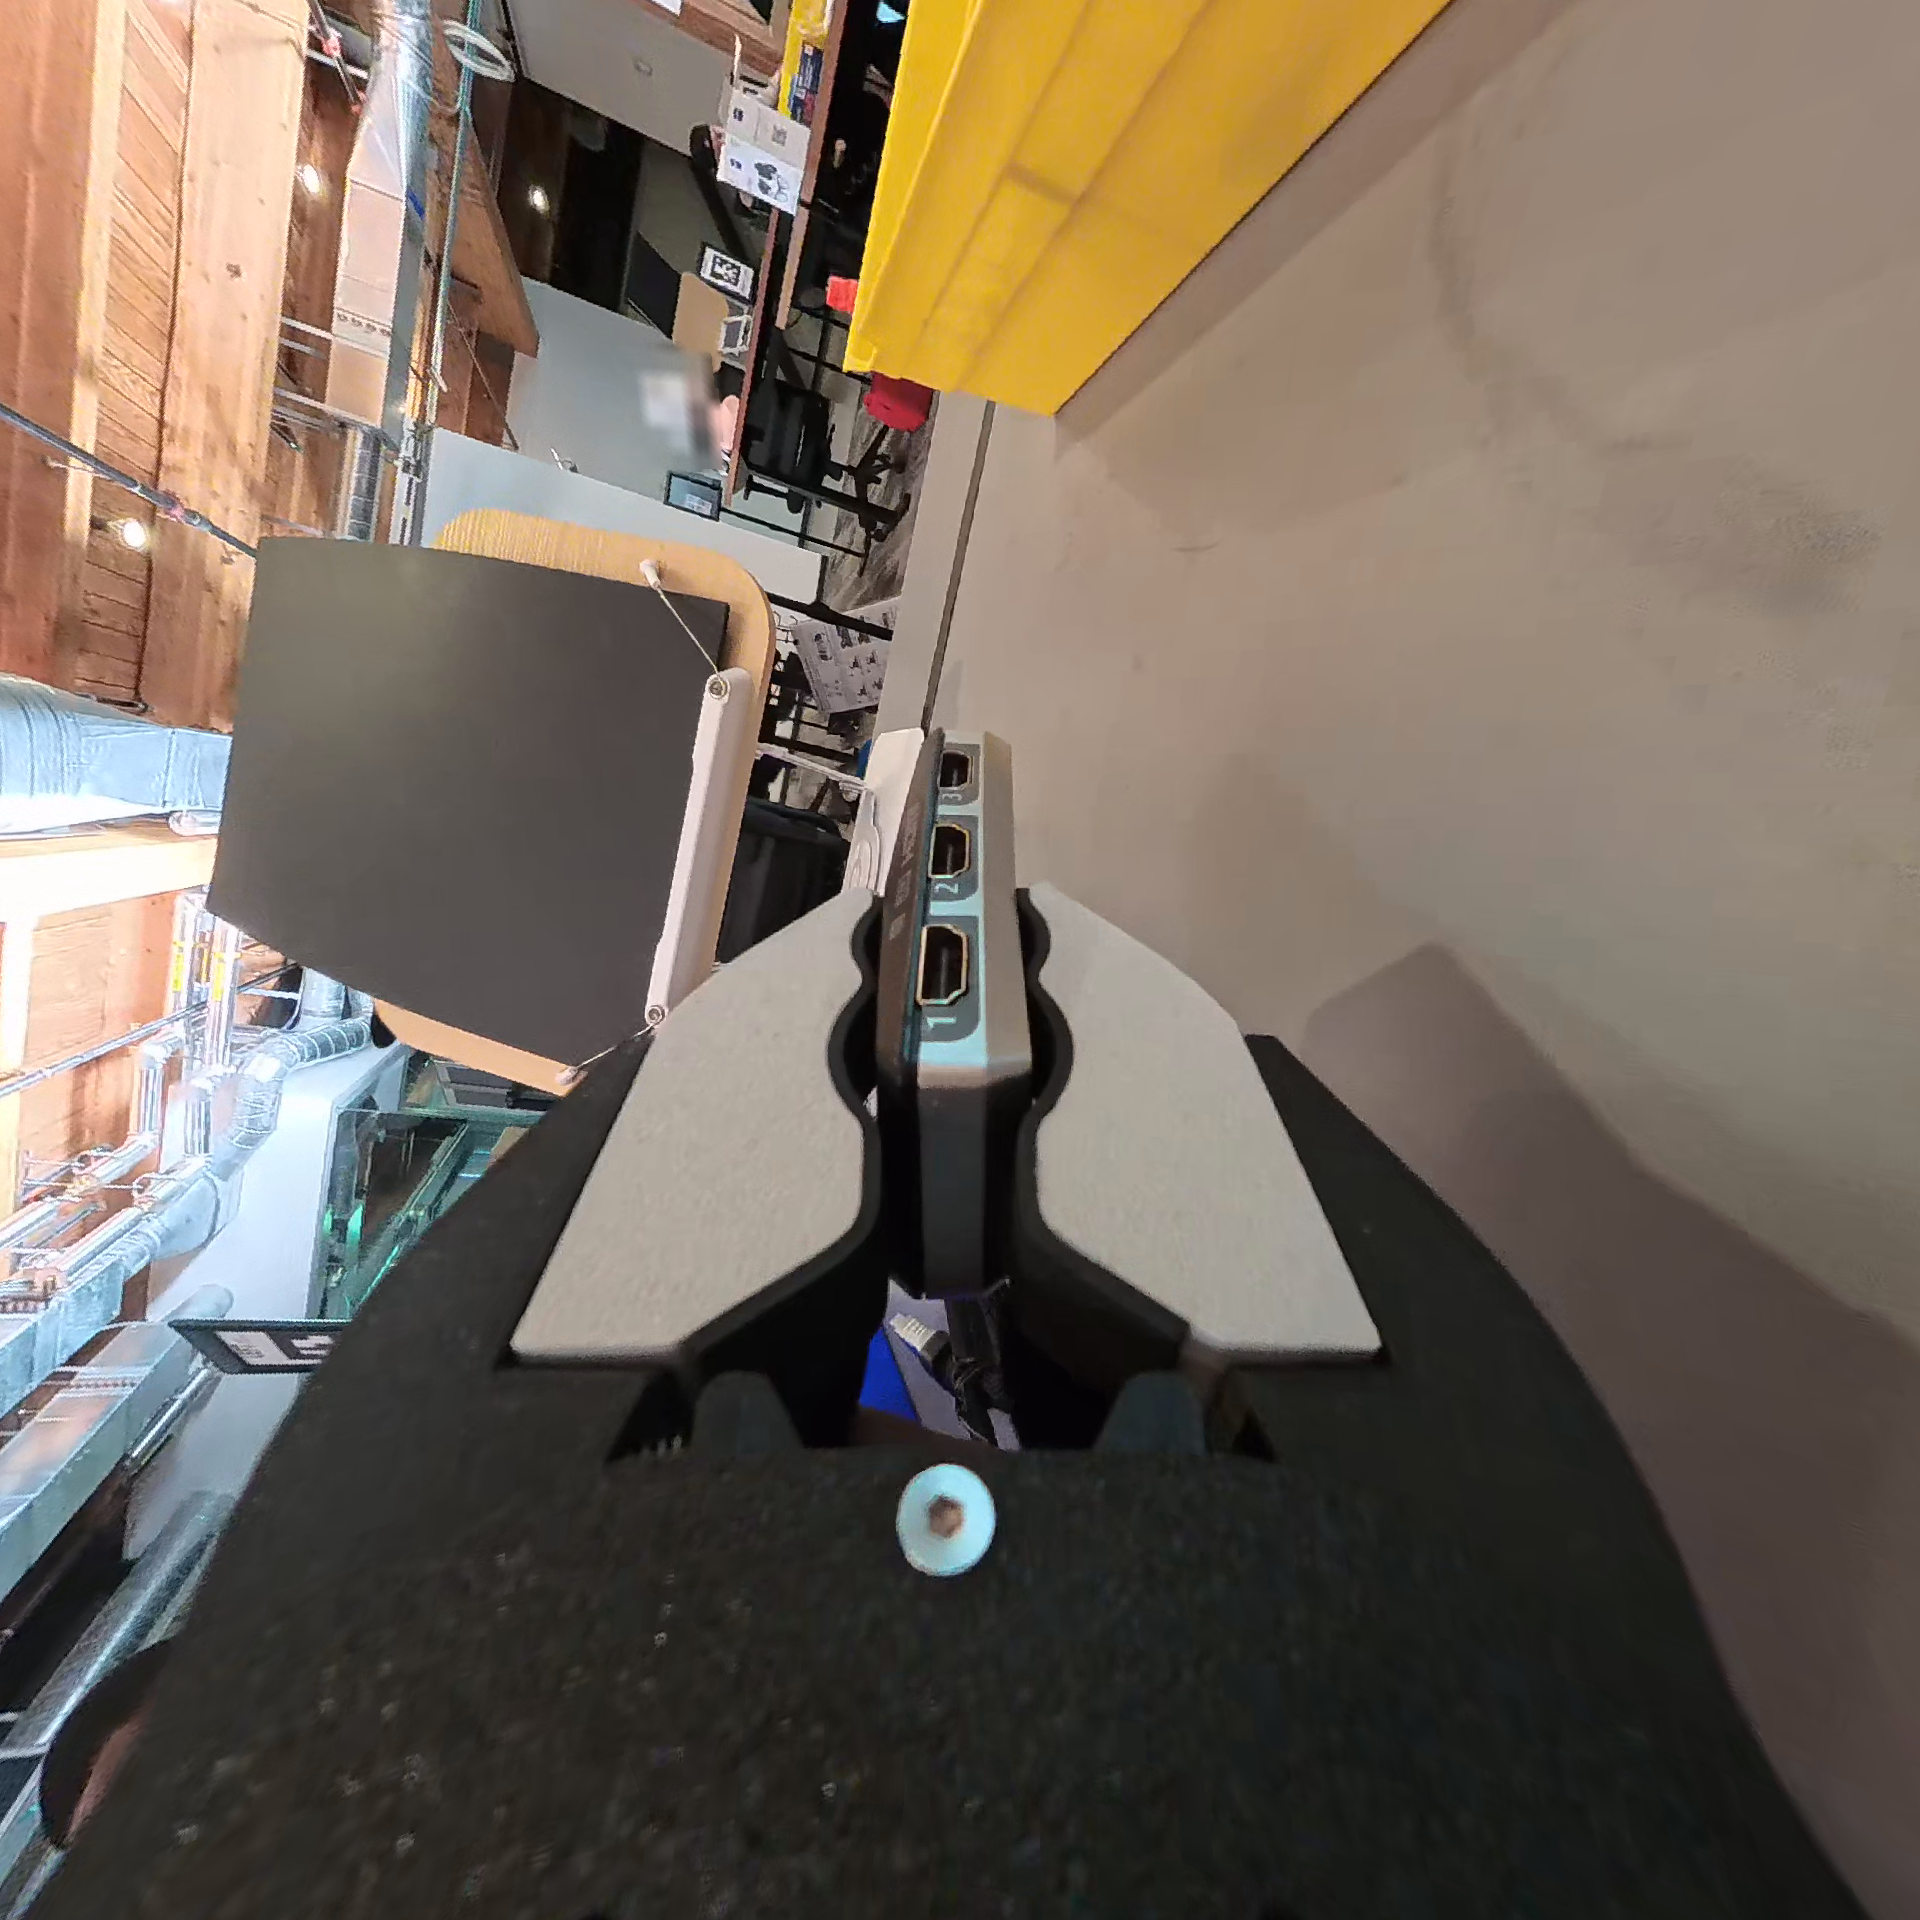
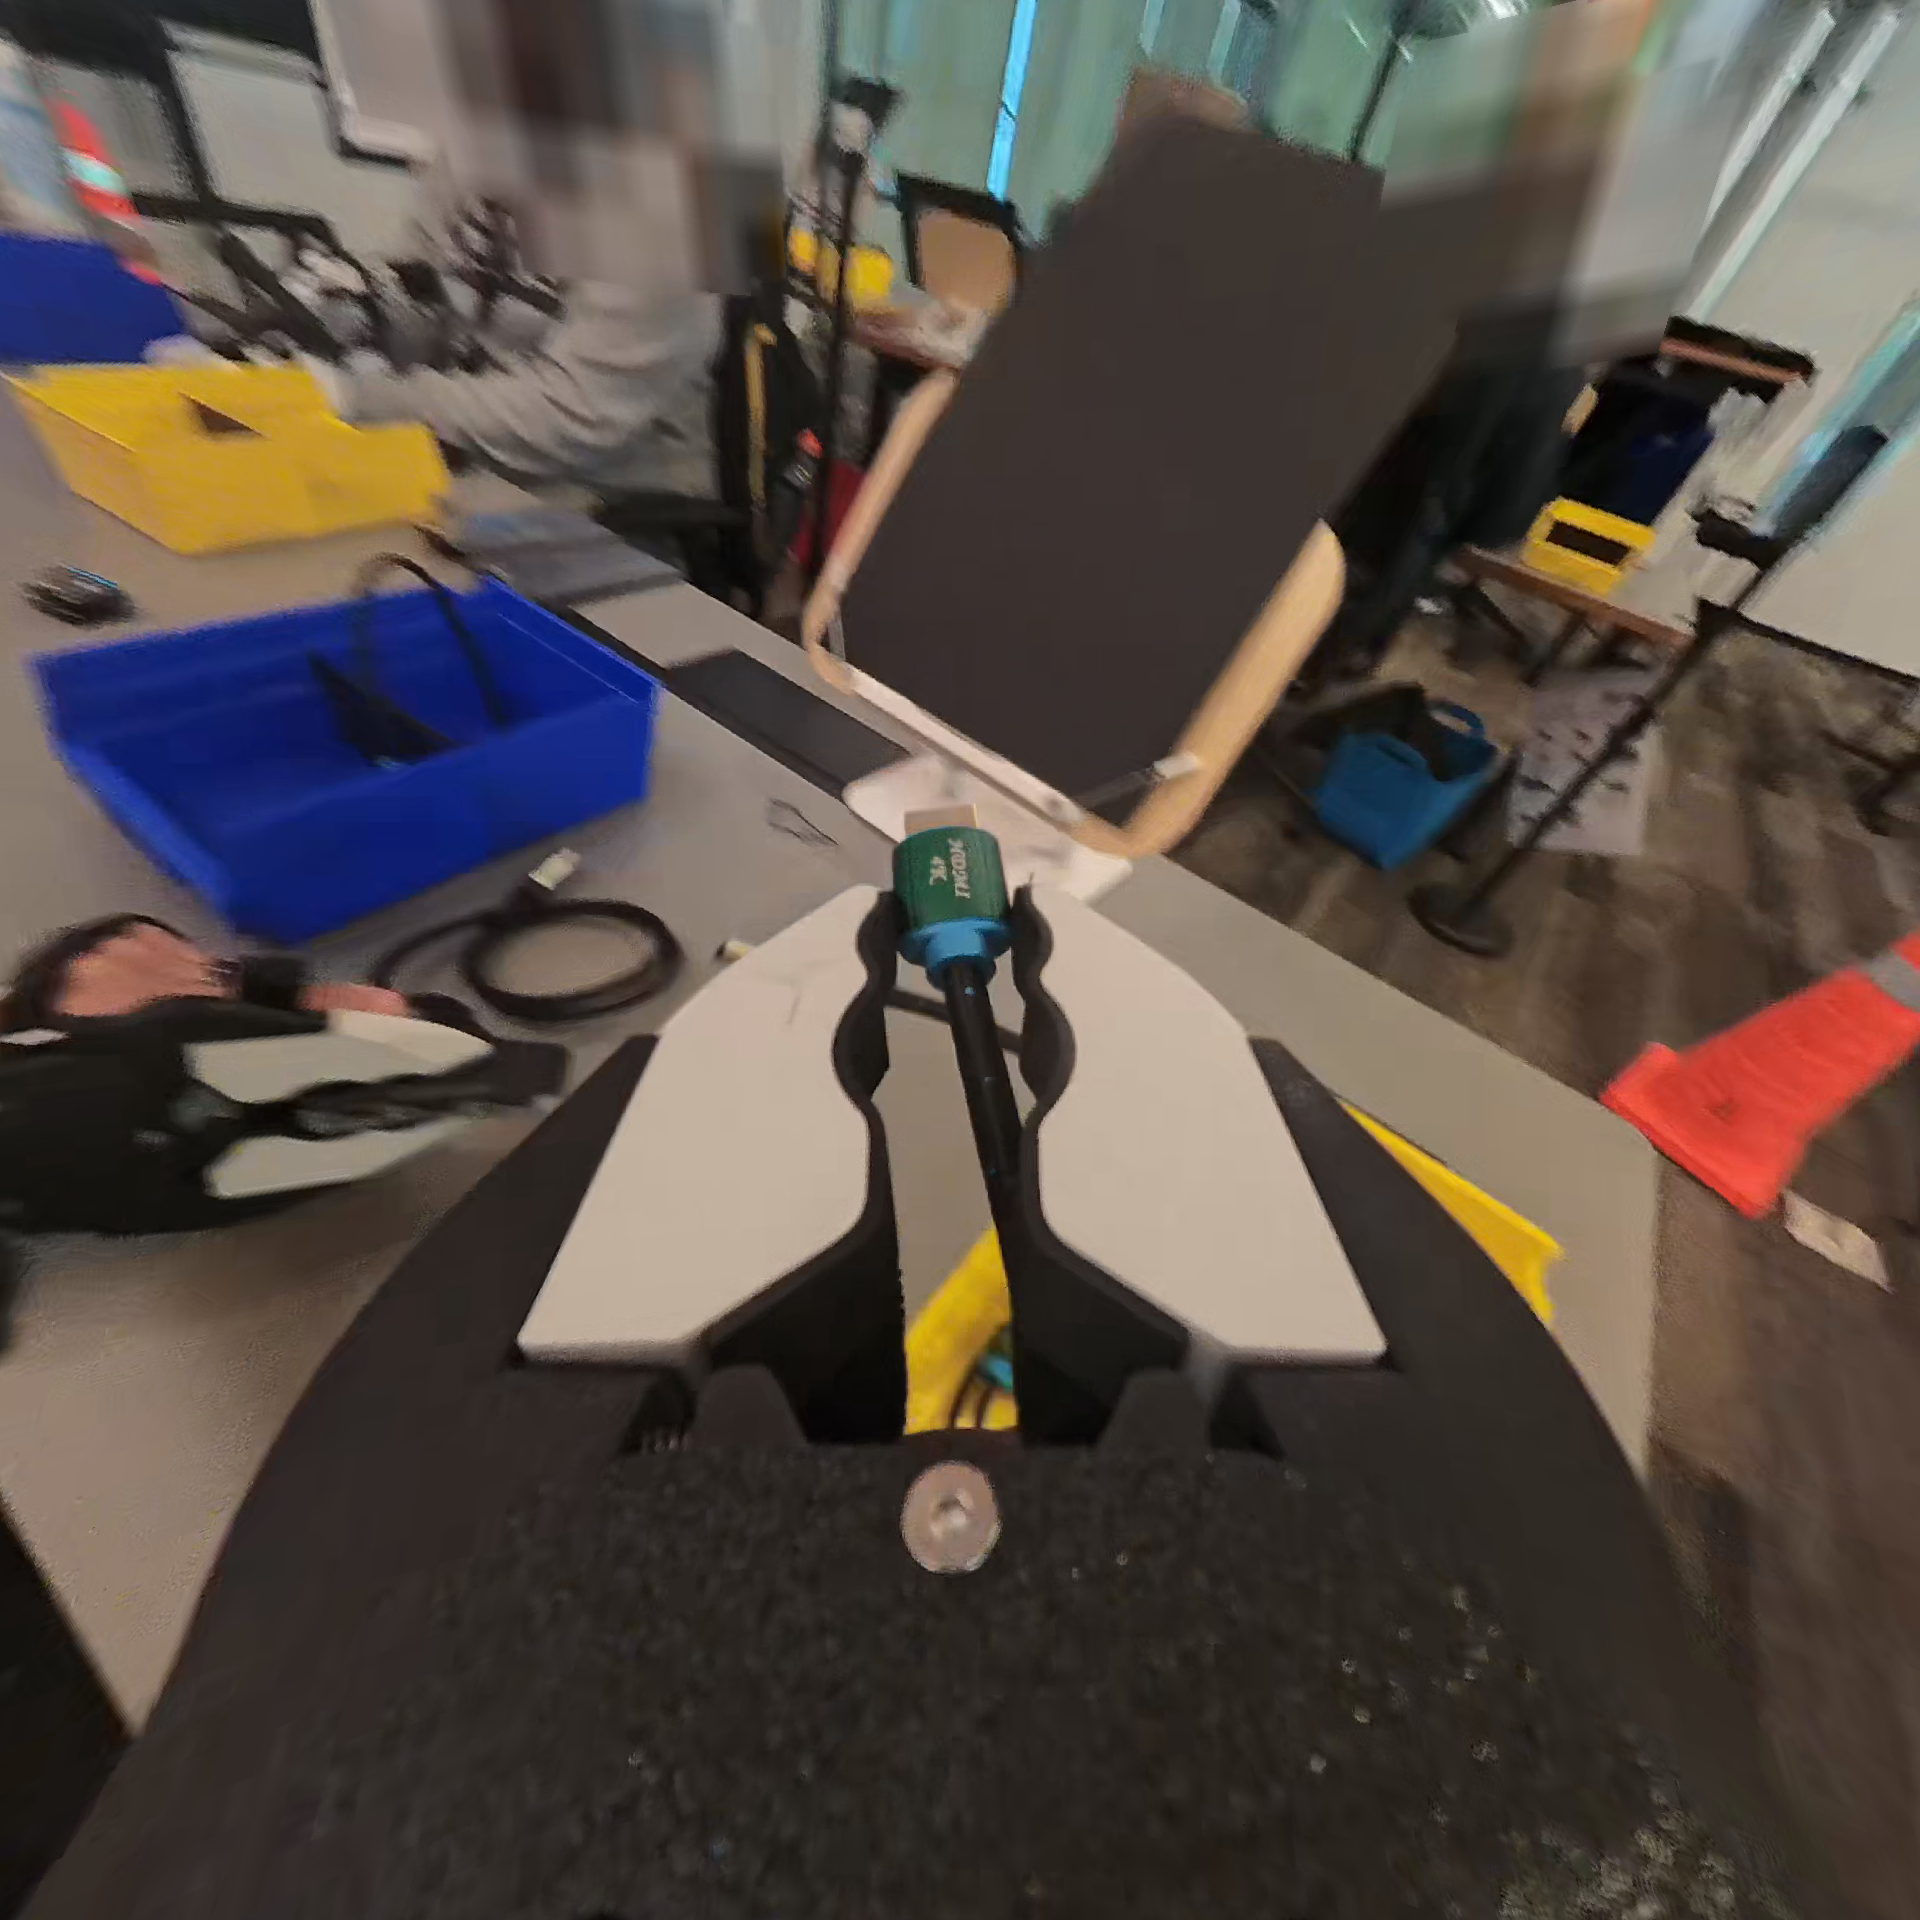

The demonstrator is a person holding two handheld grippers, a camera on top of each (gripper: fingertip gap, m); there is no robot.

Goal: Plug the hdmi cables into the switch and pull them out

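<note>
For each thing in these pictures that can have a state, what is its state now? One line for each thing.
left gripper: shut on the switch.
switch: held on edge; three visible ports all empty.
right gripper: shut on the HDMI plug.
HDMI plug: unplugged, metal tip pointing forward beyond the fingers.
black cable: coiled loose on the table, unplugged.
blue bin: open, black items inside.

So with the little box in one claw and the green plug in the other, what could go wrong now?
The switch is pinched only at its near end by the left gripper, so pushing a plug in might twist or slip it. The green HDMI plug sits at the very tips of the right gripper; it could tilt and miss a port.
</note>
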